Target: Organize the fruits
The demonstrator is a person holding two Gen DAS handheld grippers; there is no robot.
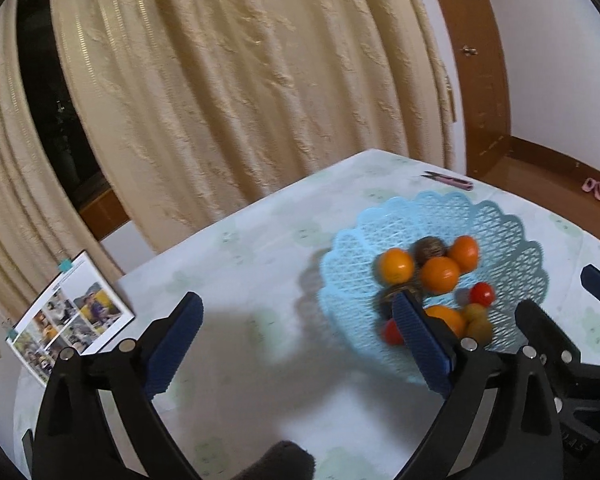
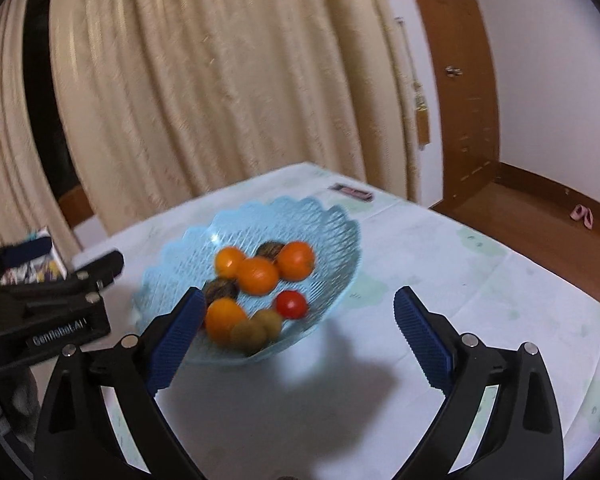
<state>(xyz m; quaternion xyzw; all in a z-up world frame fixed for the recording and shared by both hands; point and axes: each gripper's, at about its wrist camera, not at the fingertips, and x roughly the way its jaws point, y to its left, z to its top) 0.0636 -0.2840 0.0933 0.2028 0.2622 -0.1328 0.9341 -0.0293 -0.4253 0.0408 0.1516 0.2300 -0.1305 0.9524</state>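
A light blue lattice basket (image 1: 500,220) (image 2: 328,220) sits on the table and holds several fruits: oranges (image 1: 440,274) (image 2: 257,276), red tomatoes (image 1: 482,294) (image 2: 291,304), dark brown round fruits (image 1: 430,250) (image 2: 270,249) and yellow-green fruits (image 1: 478,326) (image 2: 249,336). My left gripper (image 1: 300,344) is open and empty above the table, left of the basket. My right gripper (image 2: 300,336) is open and empty above the basket's near rim; it also shows in the left wrist view (image 1: 560,308). The left gripper's body shows in the right wrist view (image 2: 60,304).
The table (image 1: 240,248) (image 2: 440,264) has a pale floral cloth. A photo booklet (image 1: 70,316) lies at its left edge. A pink-handled tool (image 1: 448,180) (image 2: 352,192) lies at the far edge. Cream curtains (image 1: 240,80) hang behind; brown wood floor (image 2: 540,216) is to the right.
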